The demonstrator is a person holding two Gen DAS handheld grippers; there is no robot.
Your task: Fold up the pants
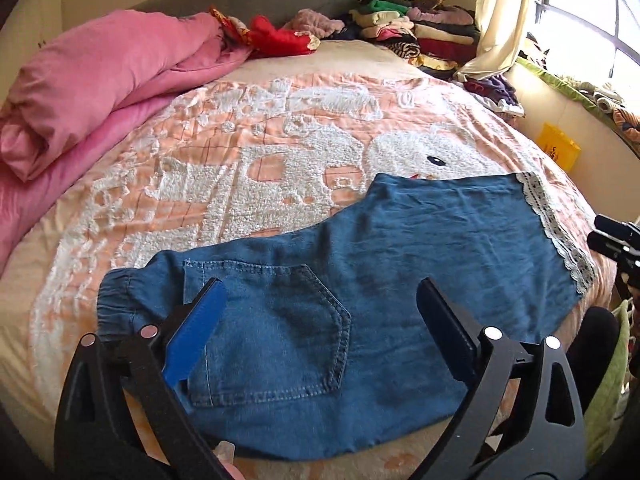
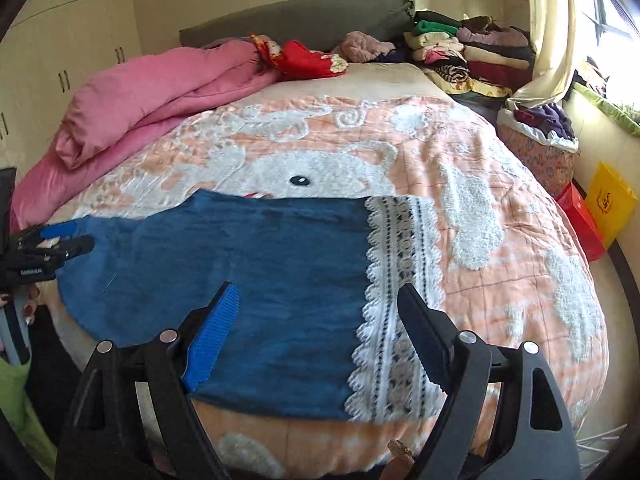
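My left tool (image 1: 320,320) stands wide, nothing between its blue pad and black pad; the back pocket (image 1: 276,332) of the pants (image 1: 400,248) shows through the gap beneath. My right tool (image 2: 320,328) is likewise spread and empty, hovering above the lace hem (image 2: 400,280) at the other end of the garment. Neither pad presses cloth, so I judge the pants are lying free and I am poised over both ends for the next fold.

From the left wrist view, the pants lie flat across the near edge of the bed (image 1: 240,168), the elastic waistband (image 1: 120,296) out at 9 o'clock and the lace-trimmed leg end at 3 o'clock. They appear already doubled leg over leg, since only one pocket and one hem show. That layout suits me: one tool at each end lets me bring hem to waist in a single sweep.

Beyond, at 12 o'clock, the quilt's white bear pattern spreads out. A rolled pink duvet (image 1: 100,92) sits at 10 o'clock, well apart from the pants, and a stack of folded clothes (image 1: 420,36) waits at 1 o'clock by the headboard, probably where finished items go.
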